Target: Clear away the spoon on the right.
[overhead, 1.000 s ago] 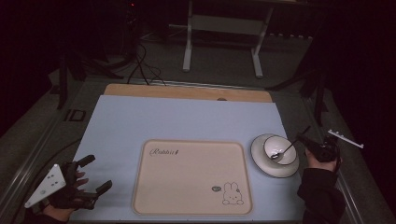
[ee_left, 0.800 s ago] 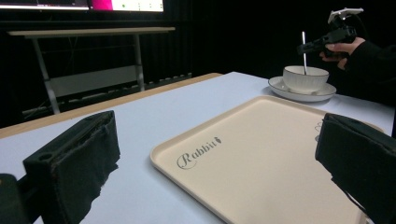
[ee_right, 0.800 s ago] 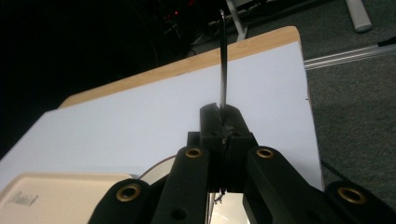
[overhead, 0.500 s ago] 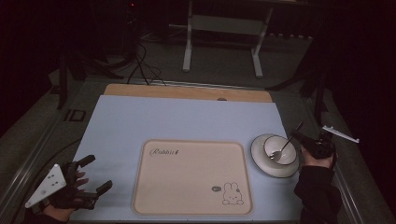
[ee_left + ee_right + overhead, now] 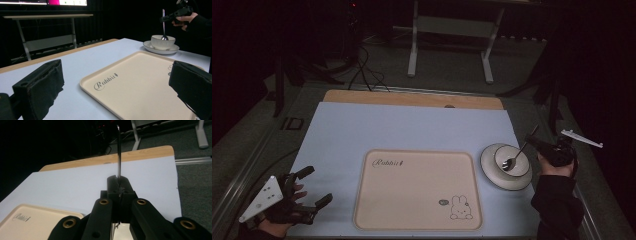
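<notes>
Right gripper [image 5: 539, 145] pinching the spoon [image 5: 514, 157] by its handle tip, long axis slanting down-left into the bowl [image 5: 507, 165] at right; left gripper [image 5: 309, 187] spread, idle, far across the surface [image 5: 412, 130].

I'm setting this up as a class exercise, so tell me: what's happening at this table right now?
A person works at a table with a tool in each hand. The right tool is shut on the handle of a spoon, whose bowl end sits inside a white bowl on a saucer beside a cream tray. The left tool rests open near the table's front left corner, holding nothing. The tray carries nothing but its printed rabbit.
</notes>
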A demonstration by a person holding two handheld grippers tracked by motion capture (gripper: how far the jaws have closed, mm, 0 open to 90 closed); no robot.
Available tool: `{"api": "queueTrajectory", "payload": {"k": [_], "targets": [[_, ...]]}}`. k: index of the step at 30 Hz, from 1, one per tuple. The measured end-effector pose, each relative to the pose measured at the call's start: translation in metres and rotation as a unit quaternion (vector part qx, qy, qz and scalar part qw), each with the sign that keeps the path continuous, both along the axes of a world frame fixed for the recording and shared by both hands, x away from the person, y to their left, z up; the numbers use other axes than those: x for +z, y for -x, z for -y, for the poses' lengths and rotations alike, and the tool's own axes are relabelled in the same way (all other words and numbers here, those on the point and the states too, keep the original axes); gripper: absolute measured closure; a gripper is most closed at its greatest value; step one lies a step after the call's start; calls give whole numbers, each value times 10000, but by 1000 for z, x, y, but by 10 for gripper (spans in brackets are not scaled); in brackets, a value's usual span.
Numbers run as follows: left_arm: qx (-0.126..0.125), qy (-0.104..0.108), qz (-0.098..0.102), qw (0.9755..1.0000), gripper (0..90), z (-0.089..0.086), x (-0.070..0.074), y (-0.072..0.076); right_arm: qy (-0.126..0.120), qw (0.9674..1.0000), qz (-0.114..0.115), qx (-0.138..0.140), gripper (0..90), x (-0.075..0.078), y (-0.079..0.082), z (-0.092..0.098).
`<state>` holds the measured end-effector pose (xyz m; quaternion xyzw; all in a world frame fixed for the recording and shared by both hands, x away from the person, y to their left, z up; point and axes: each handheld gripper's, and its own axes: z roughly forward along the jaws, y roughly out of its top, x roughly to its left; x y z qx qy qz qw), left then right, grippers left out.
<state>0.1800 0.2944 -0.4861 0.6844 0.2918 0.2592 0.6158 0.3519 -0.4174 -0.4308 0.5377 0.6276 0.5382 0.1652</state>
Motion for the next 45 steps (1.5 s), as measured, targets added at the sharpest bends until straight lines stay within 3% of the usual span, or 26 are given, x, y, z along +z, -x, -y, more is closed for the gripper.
{"api": "queueTrajectory", "payload": {"k": [13, 15, 23, 28, 35, 45], "targets": [[-8, 2, 3, 10000, 0, 0, 0, 0, 42, 9991, 44, 419, 900, 17, 0, -19], [-5, -1, 4, 10000, 0, 0, 0, 0, 180, 9982, 76, 558, 900, 21, 0, -28], [-11, -7, 9, 10000, 0, 1, 0, 0, 316, 9977, 219, 559, 900, 31, 0, -34], [-19, -3, 9, 10000, 0, 1, 0, 0, 439, 9967, 343, 587, 900, 47, -1, -36], [-25, -18, 4, 10000, 0, 1, 0, -1, 462, 9953, 474, 710, 900, 63, 0, -42], [-26, -36, 13, 10000, 0, 2, 0, -1, 279, 9915, 484, 1175, 900, 75, -1, -66]]}}
